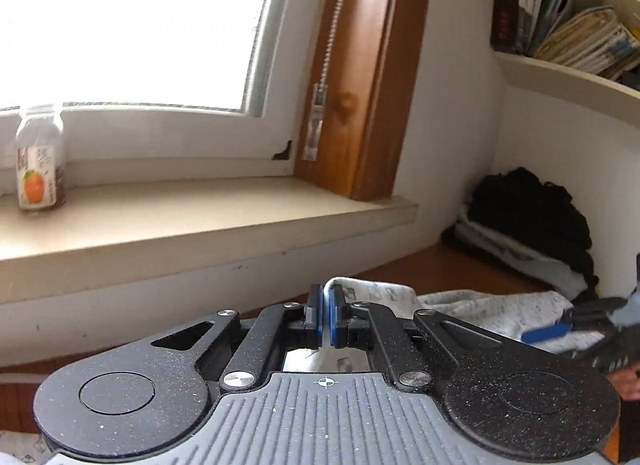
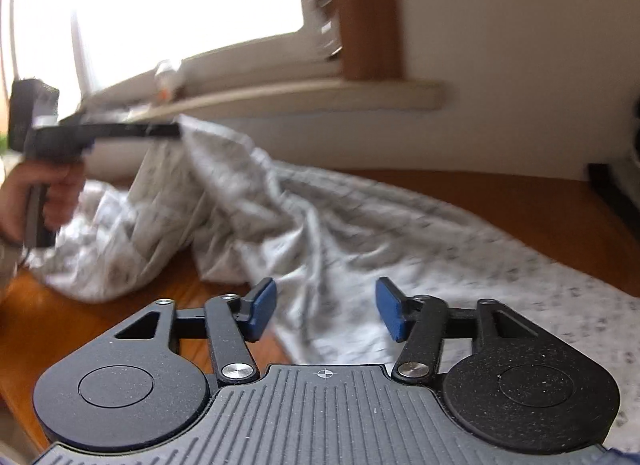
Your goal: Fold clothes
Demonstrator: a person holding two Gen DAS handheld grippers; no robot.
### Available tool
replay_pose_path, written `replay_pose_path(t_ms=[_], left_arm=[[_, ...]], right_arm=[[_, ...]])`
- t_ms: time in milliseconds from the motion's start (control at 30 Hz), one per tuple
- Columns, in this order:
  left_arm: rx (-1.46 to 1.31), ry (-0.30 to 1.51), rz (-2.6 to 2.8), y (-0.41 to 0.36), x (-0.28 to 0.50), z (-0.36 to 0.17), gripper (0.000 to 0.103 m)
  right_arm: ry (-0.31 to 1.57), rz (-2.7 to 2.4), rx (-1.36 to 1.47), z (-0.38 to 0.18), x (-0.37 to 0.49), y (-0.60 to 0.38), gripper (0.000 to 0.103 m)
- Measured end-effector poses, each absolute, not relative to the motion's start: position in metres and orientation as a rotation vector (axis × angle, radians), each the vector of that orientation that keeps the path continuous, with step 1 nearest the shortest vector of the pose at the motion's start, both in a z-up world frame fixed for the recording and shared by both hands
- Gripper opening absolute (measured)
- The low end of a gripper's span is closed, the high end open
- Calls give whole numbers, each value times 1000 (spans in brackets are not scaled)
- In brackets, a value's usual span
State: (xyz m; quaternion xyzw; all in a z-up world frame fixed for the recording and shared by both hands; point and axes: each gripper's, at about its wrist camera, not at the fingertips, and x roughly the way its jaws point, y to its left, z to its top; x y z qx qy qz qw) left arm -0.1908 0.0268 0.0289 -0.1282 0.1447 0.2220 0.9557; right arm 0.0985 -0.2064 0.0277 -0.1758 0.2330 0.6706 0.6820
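Wooden table (image 2: 500, 201), brown: carries the task's piece.
White patterned garment (image 2: 320, 233): spread rumpled across the table below the windowsill (image 1: 200, 221), one edge raised.
Pile of dark and white clothes (image 1: 528, 233): in the corner against the wall, apart from the garment.
Left gripper (image 1: 327, 319): clenched on the garment's raised edge, cloth pinched between blue pads.
Right gripper (image 2: 326, 311): jaws apart, above the garment, pads clear of it.
Bottle (image 1: 40, 161): upright on the windowsill.
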Motion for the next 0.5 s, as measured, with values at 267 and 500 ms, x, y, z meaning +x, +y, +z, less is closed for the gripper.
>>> replay_pose_path(t_ms=[267,500], left_arm=[[-266,228,451,30,-209,42,2],[-269,147,485,29,-218,56,2]], right_arm=[[473,1434,-386,46,110,-206,2],[230,1294,-274,124,133,-211,2]])
